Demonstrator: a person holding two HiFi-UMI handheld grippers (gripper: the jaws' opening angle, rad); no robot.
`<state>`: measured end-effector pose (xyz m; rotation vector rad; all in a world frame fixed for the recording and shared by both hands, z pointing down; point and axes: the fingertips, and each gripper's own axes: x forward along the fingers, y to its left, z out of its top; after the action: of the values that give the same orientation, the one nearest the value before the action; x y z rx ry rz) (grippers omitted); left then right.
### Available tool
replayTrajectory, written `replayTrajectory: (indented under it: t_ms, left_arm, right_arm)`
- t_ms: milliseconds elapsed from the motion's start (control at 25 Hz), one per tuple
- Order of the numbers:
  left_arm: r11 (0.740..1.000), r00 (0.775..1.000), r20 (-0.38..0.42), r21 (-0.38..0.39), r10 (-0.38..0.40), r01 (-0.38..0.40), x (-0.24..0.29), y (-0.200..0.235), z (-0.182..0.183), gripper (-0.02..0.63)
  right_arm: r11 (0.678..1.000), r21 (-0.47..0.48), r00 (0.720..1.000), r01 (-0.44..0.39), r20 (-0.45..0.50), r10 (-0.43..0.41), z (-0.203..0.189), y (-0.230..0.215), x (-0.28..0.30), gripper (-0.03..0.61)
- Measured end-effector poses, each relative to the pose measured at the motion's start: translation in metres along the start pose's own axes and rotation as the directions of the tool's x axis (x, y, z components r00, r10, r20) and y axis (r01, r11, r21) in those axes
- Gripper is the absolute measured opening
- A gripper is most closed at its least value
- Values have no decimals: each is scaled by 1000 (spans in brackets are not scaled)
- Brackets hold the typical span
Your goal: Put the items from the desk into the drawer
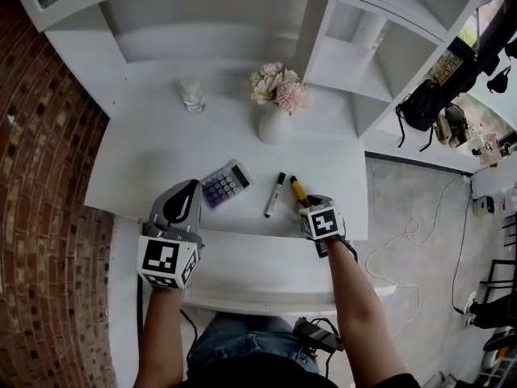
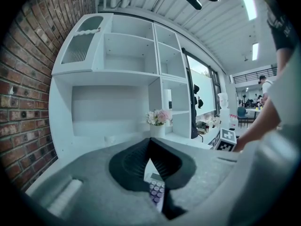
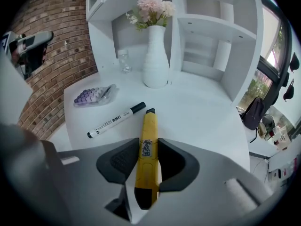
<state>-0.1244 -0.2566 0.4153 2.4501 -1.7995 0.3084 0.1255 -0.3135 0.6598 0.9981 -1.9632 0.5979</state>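
A yellow utility knife (image 1: 298, 191) lies on the white desk (image 1: 161, 160), with my right gripper (image 1: 312, 203) shut on its rear half. In the right gripper view the knife (image 3: 149, 126) runs straight between the two dark pads (image 3: 123, 158), its black tip pointing away. A black-and-white marker (image 1: 275, 195) lies just left of it, and a calculator with purple keys (image 1: 225, 184) is further left. My left gripper (image 1: 192, 187) hovers beside the calculator, shut and empty. Below the left gripper's (image 2: 150, 142) touching tips, part of the calculator (image 2: 156, 192) shows.
A white vase of pink flowers (image 1: 273, 124) and a small glass (image 1: 192, 95) stand at the back of the desk under white shelves (image 1: 347, 63). An open white drawer (image 1: 266, 269) juts out below the desk's front edge. A brick wall (image 1: 40, 176) runs along the left.
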Motion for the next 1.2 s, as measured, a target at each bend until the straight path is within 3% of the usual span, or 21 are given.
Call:
replayTrajectory:
  t_ms: [360,760,1200]
  left_arm:
    - [1000,999,51,9,-6,6,-14,-3,22,0]
    - [999,992,121,18,-39,37,-27,-14,49,0]
    - [997,988,130,5,-78,78,-32,-26,48,0]
  right_arm:
    - [997,11,988,82,133,-83,19,-13,-64,137]
    - [989,90,945,116,297,-138,37,-9,-139,137]
    - [983,140,918,119,361,-162,19,11,-186,137]
